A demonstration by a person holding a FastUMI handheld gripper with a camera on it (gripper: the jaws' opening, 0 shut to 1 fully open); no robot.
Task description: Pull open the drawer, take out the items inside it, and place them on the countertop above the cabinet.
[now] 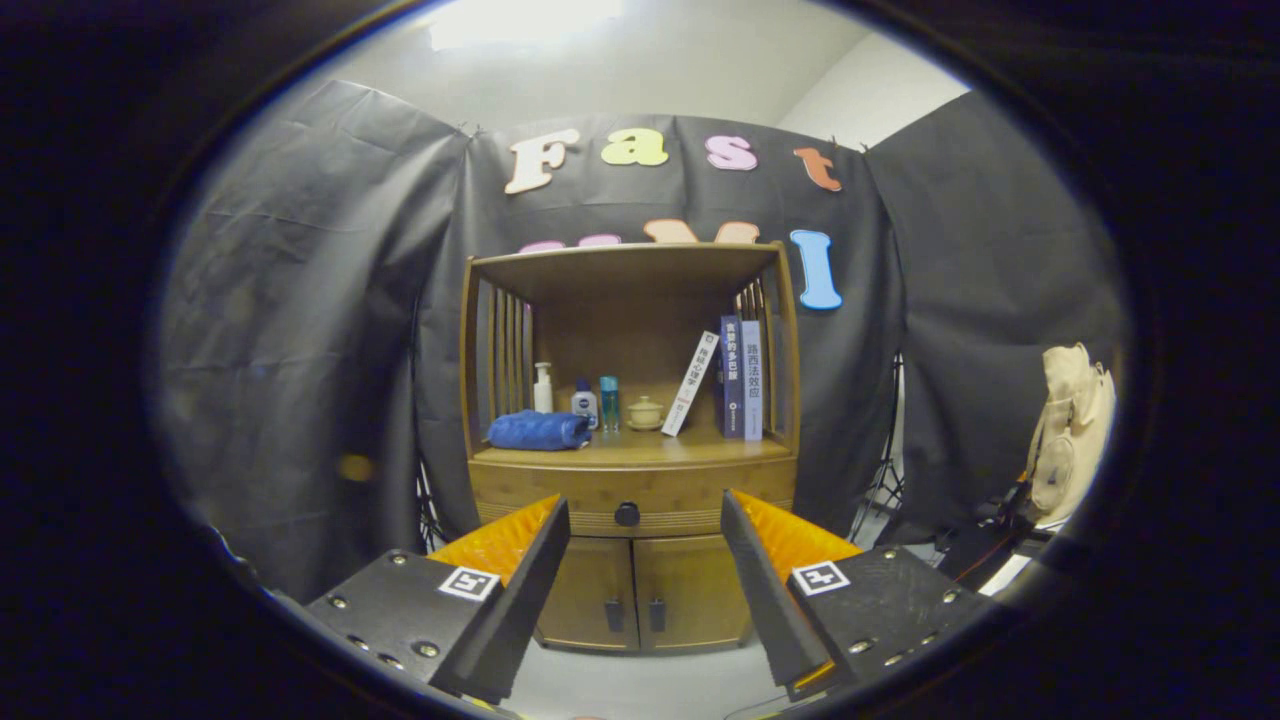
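Observation:
A wooden cabinet [632, 440] stands ahead against the booth wall. Its drawer [560, 495] is closed, with a round dark knob [627, 514] at its centre. The countertop [640, 446] lies just above the drawer, under an open shelf frame. My gripper [645, 520] is open, its two fingers spread wide and some way short of the cabinet. The knob sits between the fingertips, well beyond them. Nothing is held. The drawer's inside is hidden.
On the countertop lie a folded blue towel [538, 430], three small bottles [585, 402], a small lidded pot [645, 412] and three books [735, 378], one leaning. Two lower doors [640, 590] sit under the drawer. A beige bag [1070, 430] hangs to the right.

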